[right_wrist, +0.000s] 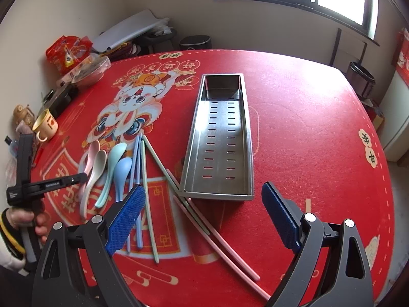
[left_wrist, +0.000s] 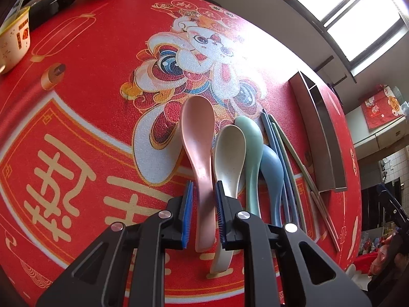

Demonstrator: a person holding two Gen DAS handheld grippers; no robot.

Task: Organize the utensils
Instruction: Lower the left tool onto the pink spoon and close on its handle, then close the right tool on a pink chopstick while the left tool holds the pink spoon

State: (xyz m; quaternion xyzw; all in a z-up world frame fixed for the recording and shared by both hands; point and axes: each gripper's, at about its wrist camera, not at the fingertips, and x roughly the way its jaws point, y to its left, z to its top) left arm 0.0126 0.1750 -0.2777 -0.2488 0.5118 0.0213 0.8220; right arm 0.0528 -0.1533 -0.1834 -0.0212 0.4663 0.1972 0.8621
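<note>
Several spoons lie side by side on the red tablecloth: pink, cream, green and blue. My left gripper is low over them, its jaws open on either side of the pink spoon's handle, not closed on it. Blue and green chopsticks lie right of the spoons. In the right wrist view the spoons, chopsticks and pink chopsticks lie left of and in front of a steel perforated tray. My right gripper is wide open and empty above the table's near side.
A yellow cup, a glass bowl and black items stand along the table's far left edge. A red snack bag sits beyond. Bins stand off the table's right side.
</note>
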